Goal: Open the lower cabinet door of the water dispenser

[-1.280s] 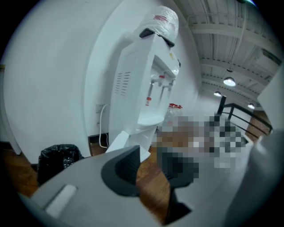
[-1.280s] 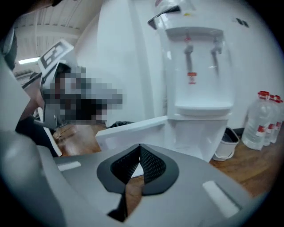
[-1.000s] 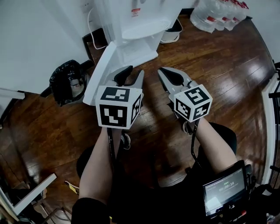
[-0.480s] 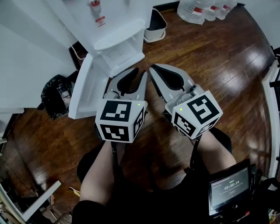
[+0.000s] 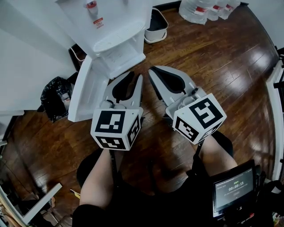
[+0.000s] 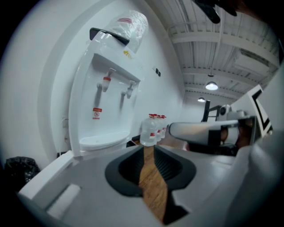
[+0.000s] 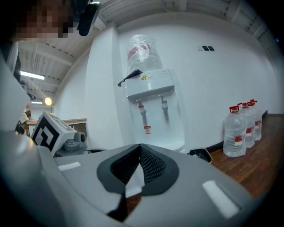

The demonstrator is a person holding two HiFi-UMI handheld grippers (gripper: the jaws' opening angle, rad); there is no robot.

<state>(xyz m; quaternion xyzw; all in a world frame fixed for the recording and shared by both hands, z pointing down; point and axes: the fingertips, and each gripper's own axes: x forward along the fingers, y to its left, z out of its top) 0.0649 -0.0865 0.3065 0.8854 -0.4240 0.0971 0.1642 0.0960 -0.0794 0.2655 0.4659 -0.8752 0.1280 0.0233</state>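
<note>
Lower cabinet door point(image 5: 85, 93), a flat white panel of the white plastic water dispenser point(image 5: 111, 22), stands swung open in the head view. Seen from above, its length runs from the dispenser's left front corner toward the near left, and its free edge points at the person. The cabinet opening point(image 5: 124, 55) beside it shows only white inner walls. Just right of the door, the left gripper point(image 5: 134, 76) and the right gripper point(image 5: 154, 72) hover side by side over the dark wooden floor point(image 5: 213, 75), tips toward the dispenser, touching nothing. Left of the door sits a bin lined with a black plastic bag point(image 5: 55, 95); I cannot tell what is in it. Far right of the dispenser are a small white-rimmed bin point(image 5: 155, 24) and clear water bottles with red caps point(image 5: 208, 8).

In the left gripper view the jaws stand a narrow slit apart, with only floor between them. The door is the white slab at the near left. A clear jug wrapped in plastic film point(image 6: 131, 26) tops the dispenser.

In the right gripper view the jaws are pressed together at the tips, gripping nothing. The dispenser stands ahead and the bottles are at the right.
</note>
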